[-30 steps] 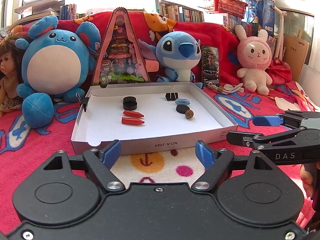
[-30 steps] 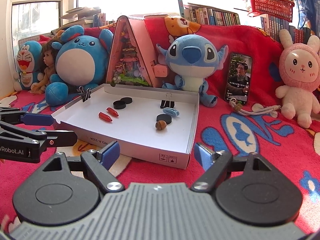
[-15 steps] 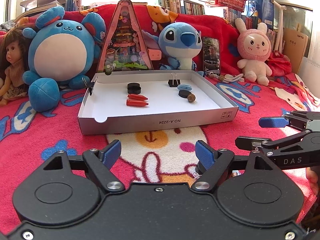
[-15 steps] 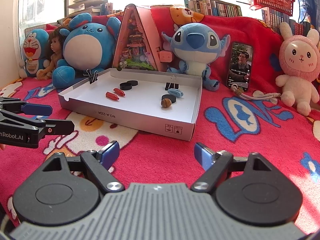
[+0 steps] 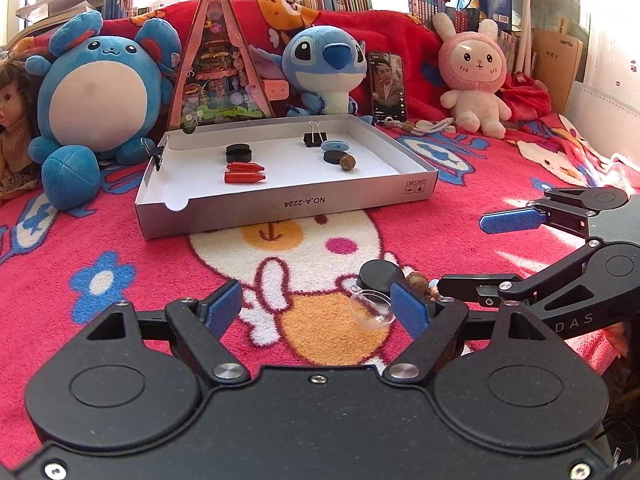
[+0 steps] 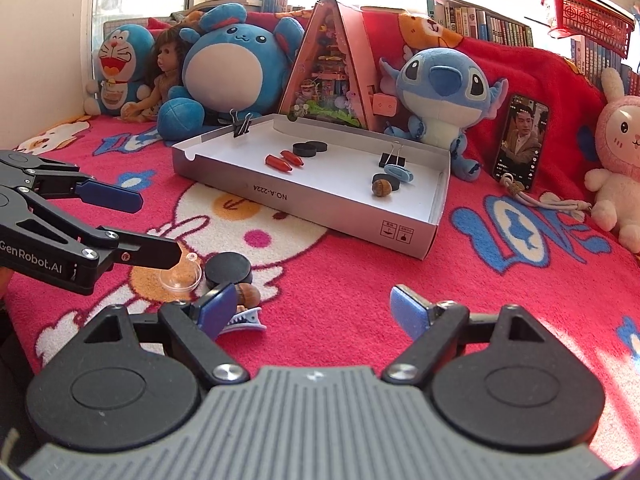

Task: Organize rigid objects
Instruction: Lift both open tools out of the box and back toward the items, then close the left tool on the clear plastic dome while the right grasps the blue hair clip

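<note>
The left gripper point(image 5: 316, 312) hangs low over the red cartoon blanket point(image 5: 120, 280) with its blue-padded fingers point(image 5: 222, 312) spread wide and nothing between them. Just ahead of its right finger lies a small cluster on the blanket: a clear shallow dish point(image 5: 370, 309), a black disc point(image 5: 378, 274) behind it, and a brown acorn-like nut point(image 5: 418, 281) beside the disc. In the right wrist view a pale blue toothed clip point(image 6: 244, 317) lies next to the same nut point(image 6: 248, 295), disc point(image 6: 229, 269) and dish point(image 6: 180, 276). Farther back sits the white box tray point(image 5: 288, 204), holding two black discs point(image 5: 239, 153) and two red bullet-shaped pieces point(image 5: 245, 173) on its left side, and a binder clip point(image 5: 315, 136), a blue oval piece point(image 5: 335, 145), another black disc point(image 5: 335, 156) and a second nut point(image 5: 347, 163) on its right. The right gripper point(image 6: 314, 306) hovers beside the cluster, its fingers point(image 6: 408, 307) also wide apart and holding nothing, the left pad close to the nut and clip
</note>
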Demonstrator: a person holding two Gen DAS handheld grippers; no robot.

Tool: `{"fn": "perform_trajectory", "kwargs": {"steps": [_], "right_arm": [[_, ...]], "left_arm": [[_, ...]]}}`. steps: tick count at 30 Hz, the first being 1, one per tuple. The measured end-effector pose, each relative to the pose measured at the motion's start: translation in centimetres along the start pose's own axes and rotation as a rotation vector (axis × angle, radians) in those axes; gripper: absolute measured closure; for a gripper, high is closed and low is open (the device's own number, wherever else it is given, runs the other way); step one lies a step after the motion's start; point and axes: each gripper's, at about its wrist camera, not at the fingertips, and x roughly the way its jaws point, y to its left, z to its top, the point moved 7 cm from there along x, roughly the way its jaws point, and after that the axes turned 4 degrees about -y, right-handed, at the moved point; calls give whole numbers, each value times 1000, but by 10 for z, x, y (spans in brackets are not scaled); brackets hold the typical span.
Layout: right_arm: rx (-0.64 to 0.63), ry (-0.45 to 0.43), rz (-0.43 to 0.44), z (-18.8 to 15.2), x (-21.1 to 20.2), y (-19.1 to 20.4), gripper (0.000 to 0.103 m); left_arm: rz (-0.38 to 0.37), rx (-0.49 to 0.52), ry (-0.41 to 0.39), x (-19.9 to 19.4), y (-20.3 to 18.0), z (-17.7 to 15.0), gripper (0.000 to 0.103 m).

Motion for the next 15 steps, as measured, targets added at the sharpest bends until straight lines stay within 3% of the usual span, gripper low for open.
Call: {"fn": "perform_trajectory", "kwargs": {"steps": [6, 10, 15], "right_arm": [[-69, 22, 73, -10, 0, 13, 9], [-110, 26, 86, -14, 2, 22, 9], [-108, 12, 101, -13, 5, 25, 9]], "left_arm": [[-91, -37, 30, -2, -7, -5, 38], [-80, 3, 46, 3, -12, -8, 53], [-73, 54, 55, 10, -18, -11, 59]]}}
